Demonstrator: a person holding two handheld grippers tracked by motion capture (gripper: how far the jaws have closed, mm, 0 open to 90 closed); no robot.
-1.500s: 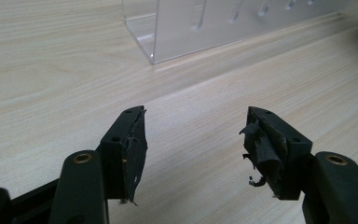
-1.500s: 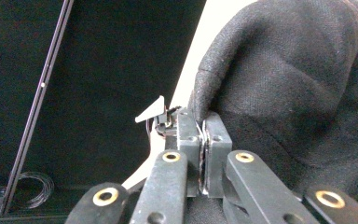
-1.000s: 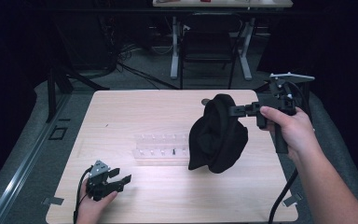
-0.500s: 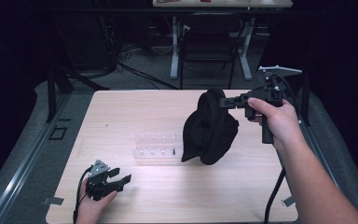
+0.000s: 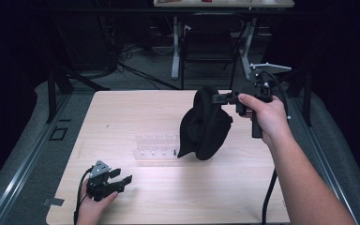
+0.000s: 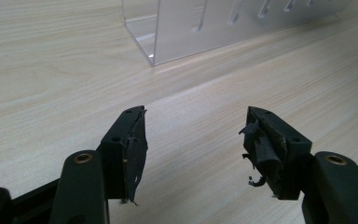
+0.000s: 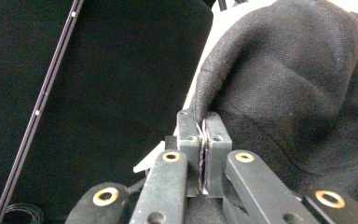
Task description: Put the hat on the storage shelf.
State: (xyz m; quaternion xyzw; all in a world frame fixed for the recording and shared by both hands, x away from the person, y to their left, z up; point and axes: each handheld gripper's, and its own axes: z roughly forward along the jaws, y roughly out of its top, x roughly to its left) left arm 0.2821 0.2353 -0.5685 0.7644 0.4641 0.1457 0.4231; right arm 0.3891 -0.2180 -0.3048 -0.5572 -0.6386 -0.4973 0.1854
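High view: pale wooden worktop (image 5: 168, 197). Landmark item, a clear acrylic rack (image 5: 155, 147), lies near the worktop's middle. Black cloth item (image 5: 205, 125), bunched and hanging, held up off the worktop just right of the rack, its lower edge over the rack's right end; whether it touches the rack cannot be told. Right gripper (image 5: 219, 98), above and right of the rack, held level in the person's right hand (image 5: 265, 112), jaws pressed together on the cloth's top edge. Left gripper (image 5: 122, 177), below and left of the rack near the worktop's front edge, held in the left hand (image 5: 91, 208), jaws spread, nothing between them.

Left gripper view: left gripper (image 6: 193, 140), jaws wide apart, frayed black padding on both inner faces, bare worktop (image 6: 51, 70) between them. Rack (image 6: 200, 28) stands ahead, well apart from the jaws, one corner facing the camera.

Right gripper view: right gripper (image 7: 204, 122), jaws closed tight, pinching a fold of the black cloth (image 7: 298, 84), which bulks to the right.
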